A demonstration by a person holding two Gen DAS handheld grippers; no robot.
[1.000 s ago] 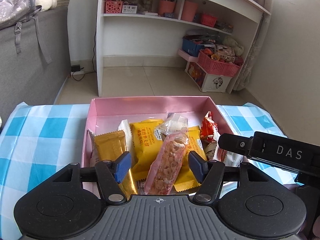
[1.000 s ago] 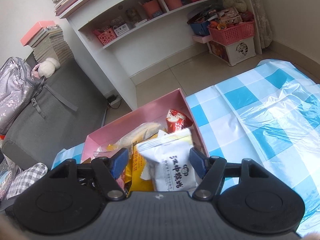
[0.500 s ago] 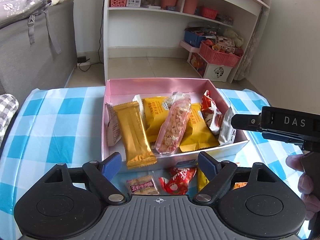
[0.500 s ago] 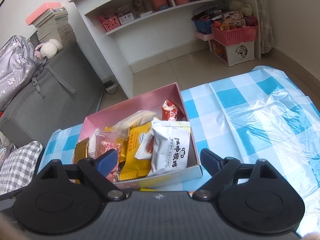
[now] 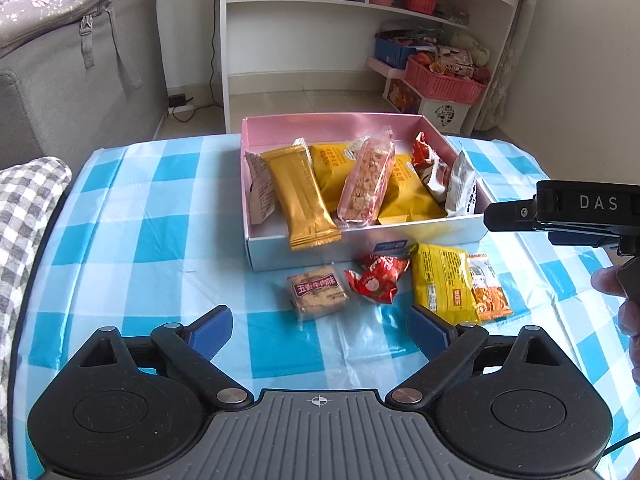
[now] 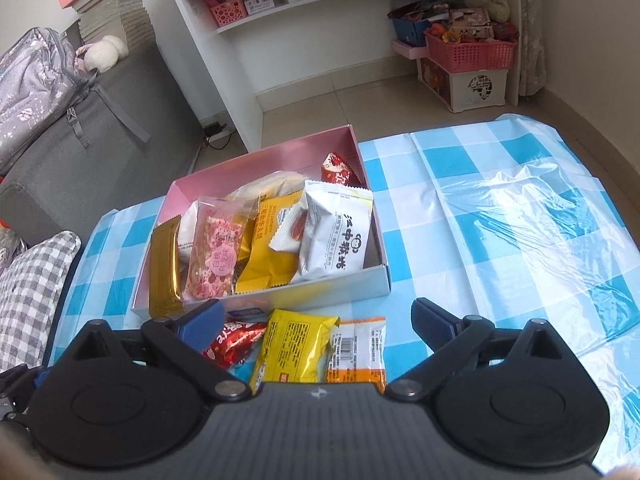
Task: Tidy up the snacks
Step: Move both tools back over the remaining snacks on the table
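On the table [image 5: 120, 216], which wears a blue-and-white checked cover, the left wrist view shows a pink box [image 5: 360, 246] holding several snacks: a gold bar wrapper [image 5: 302, 200] lying over the near wall, a clear pink-tinted cereal bar [image 5: 366, 182] leaning across yellow packets [image 5: 404, 194], a red packet [image 5: 426, 156] and a white packet [image 5: 462, 190] at the box's right side. In front of the box, on the cloth, four snacks lie in a row: a brown biscuit pack [image 5: 318, 294], a red crumpled packet [image 5: 378, 280], a yellow packet [image 5: 442, 280] and an orange-and-white packet [image 5: 488, 290] touching it. The left gripper [image 5: 320, 326] stands wide; its jaws have just been opening and nothing is between them, the biscuit pack lying just beyond the blue fingertips [image 5: 210, 332]. At the right edge, part of the other gripper's black body and a person's fingers [image 5: 616, 292] show.

From the right wrist view, the same pink box [image 6: 384, 276] sits ahead, with the white packet [image 6: 336, 238] at its right and the cereal bar [image 6: 214, 254] and the gold bar wrapper [image 6: 164, 264] at its left. The right gripper [image 6: 318, 318] is spread wide, its jaws having just been opening, and it grips nothing; the yellow packet [image 6: 294, 348] and orange-and-white packet [image 6: 356, 350] lie on the table below the gap, and the red crumpled packet [image 6: 232, 342] is beside the left fingertip.
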